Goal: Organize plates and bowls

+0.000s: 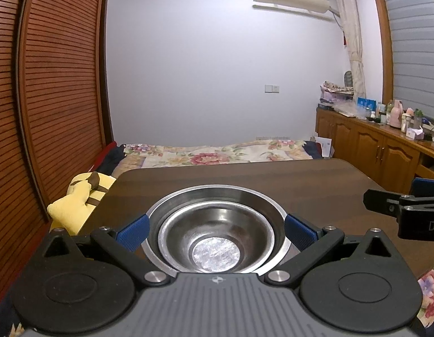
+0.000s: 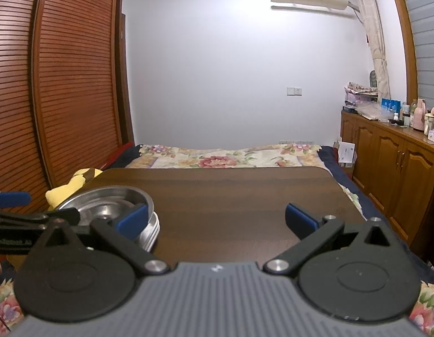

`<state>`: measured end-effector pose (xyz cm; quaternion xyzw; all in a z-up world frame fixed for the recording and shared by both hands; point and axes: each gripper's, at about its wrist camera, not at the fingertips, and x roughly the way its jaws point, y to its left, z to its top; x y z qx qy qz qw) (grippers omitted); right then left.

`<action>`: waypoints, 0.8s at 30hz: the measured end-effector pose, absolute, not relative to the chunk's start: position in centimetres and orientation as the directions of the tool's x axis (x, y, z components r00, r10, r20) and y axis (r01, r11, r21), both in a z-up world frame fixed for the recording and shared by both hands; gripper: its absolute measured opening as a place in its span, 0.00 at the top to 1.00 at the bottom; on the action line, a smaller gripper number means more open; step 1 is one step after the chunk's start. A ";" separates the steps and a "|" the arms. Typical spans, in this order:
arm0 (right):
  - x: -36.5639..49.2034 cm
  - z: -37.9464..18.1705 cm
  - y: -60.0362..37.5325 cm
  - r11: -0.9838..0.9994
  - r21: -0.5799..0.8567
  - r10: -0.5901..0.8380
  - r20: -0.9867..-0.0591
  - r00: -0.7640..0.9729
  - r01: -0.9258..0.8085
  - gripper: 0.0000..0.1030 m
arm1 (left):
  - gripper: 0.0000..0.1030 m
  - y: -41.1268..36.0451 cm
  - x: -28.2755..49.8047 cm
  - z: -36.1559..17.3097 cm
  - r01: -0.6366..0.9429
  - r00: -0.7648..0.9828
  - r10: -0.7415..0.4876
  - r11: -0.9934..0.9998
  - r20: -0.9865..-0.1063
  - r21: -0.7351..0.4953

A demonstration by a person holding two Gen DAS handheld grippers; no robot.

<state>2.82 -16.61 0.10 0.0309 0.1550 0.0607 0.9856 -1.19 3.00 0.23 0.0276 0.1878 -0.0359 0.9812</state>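
Your left gripper (image 1: 216, 231) stood spread, straddling the bowls (image 1: 216, 234). Your right gripper (image 2: 216, 220), also spread and empty, sat right of them.

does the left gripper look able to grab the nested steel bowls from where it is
Probably yes: the left gripper is open with its blue pads on either side of the steel bowls on the table, nothing between them.

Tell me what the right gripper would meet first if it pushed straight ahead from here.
Probably nothing close: between the right gripper's open fingers lies only bare table, the stacked bowls sit off left. Beyond the far edge comes the bed.
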 end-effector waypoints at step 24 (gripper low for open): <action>2.8 -2.2 -16.6 0.991 0.084 0.122 -0.334 0.935 -0.100 0.00 | 0.00 3.6 -1.7 -2.6 0.046 0.916 -0.029 0.998 -0.401 0.034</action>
